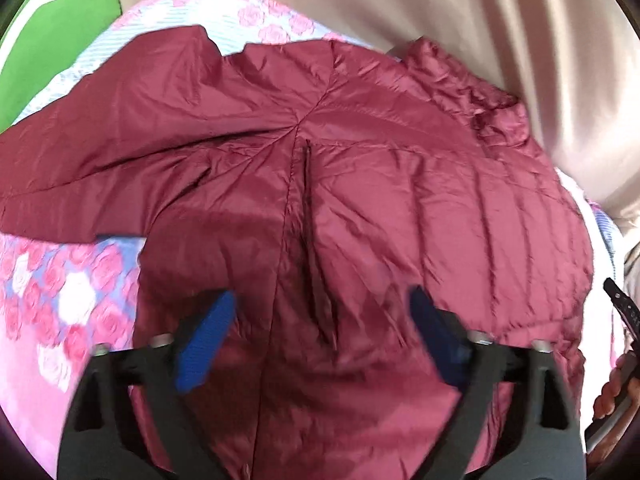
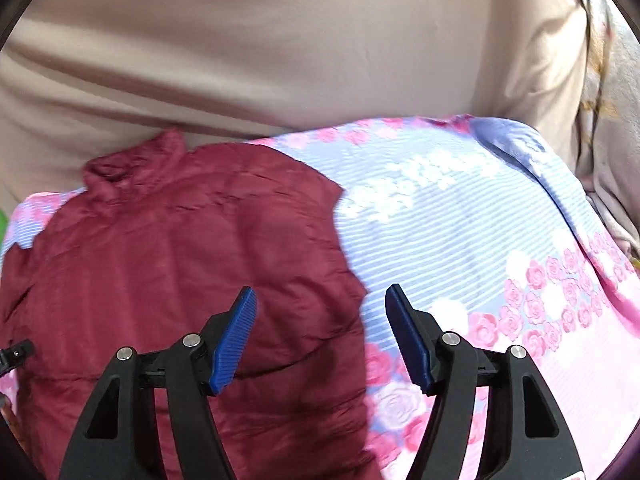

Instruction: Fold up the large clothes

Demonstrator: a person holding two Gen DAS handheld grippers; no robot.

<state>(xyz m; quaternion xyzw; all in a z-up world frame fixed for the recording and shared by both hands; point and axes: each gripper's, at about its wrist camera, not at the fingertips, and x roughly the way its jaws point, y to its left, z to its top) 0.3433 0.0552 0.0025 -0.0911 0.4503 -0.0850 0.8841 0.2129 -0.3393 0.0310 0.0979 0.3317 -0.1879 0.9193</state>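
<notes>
left gripper (image 1: 320,332), jaws spread with nothing pressed between the blue pads (image 1: 206,334), hangs over the lower body of the maroon puffer jacket (image 1: 340,168). no earlier view is at hand, so only the spread stance is recorded. the jacket lies flat on a floral bedspread (image 1: 60,292); a dark slit, a pocket or seam, runs down between the two fingers. one sleeve (image 1: 100,148) stretches out to the left, its lower edge meeting bare bedspread. the collar (image 1: 488,108) sits bunched at upper right, close to a beige draped cloth (image 1: 400,0). a green cushion (image 1: 48,52) fills the top left corner. at the right margin, part of a hand (image 1: 612,392) on the other tool is visible.

right gripper (image 2: 320,320), jaws likewise apart and empty, straddles the jacket's right-hand edge (image 2: 352,272): one finger over maroon fabric, the other over the bedspread. open bedspread extends rightward to its rounded far corner (image 2: 512,140), beyond which the beige cloth rises.
</notes>
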